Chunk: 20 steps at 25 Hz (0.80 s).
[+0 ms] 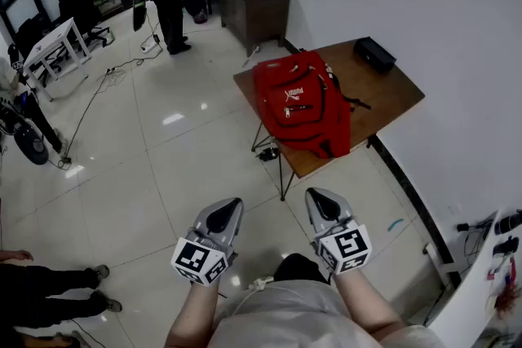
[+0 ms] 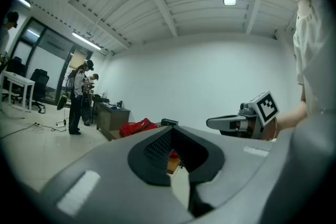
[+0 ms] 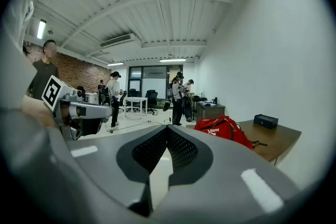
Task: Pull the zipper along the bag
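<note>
Bag [image 1: 300,103]: red backpack, lying on the wooden table [image 1: 391,94]. Left gripper [image 1: 229,206] and right gripper [image 1: 320,198]: jaws closed, nothing held, both well apart from the bag. Zipper: too small to make out. Progress: pull judged not begun; approach, grasp and pull all remain.
</note>
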{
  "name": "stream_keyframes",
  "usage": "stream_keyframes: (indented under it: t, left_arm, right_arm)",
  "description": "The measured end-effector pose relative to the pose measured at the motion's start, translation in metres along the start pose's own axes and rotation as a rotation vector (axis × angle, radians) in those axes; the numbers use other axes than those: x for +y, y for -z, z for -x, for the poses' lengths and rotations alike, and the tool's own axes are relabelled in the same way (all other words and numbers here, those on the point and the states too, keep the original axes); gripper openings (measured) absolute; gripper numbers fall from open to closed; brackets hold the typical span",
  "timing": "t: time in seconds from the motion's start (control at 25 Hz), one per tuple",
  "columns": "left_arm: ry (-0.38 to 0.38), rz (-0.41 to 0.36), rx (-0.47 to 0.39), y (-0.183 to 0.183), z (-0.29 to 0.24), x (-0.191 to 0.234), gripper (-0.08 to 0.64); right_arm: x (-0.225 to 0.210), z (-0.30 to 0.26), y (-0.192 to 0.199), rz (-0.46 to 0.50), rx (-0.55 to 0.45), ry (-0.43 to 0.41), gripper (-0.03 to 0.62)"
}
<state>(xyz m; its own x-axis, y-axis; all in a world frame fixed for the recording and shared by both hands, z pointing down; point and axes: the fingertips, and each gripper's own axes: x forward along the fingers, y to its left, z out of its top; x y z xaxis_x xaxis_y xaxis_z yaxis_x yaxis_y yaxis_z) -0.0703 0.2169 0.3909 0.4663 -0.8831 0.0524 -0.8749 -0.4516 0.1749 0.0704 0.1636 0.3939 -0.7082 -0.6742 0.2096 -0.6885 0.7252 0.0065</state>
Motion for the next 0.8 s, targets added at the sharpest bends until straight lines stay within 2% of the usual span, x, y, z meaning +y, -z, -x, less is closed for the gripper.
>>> stream_keyframes:
  t: [0.32,0.56,0.8]
  left_arm:
    - [-0.017,0.020,0.026,0.012,-0.061,0.065,0.006]
    - [0.031,-0.012,0.053,0.000,-0.152,0.113,0.006]
    - [0.072,-0.013,0.077,-0.007,-0.235,0.154,0.006]
  right_arm:
    - [-0.055,-0.083,0.000,-0.015,0.002,0.000,0.008]
    - [-0.122,-0.159,-0.011,-0.025,0.013,0.009,0.008]
    - [-0.182,-0.225,-0.009,-0.036,0.054,0.016,0.008]
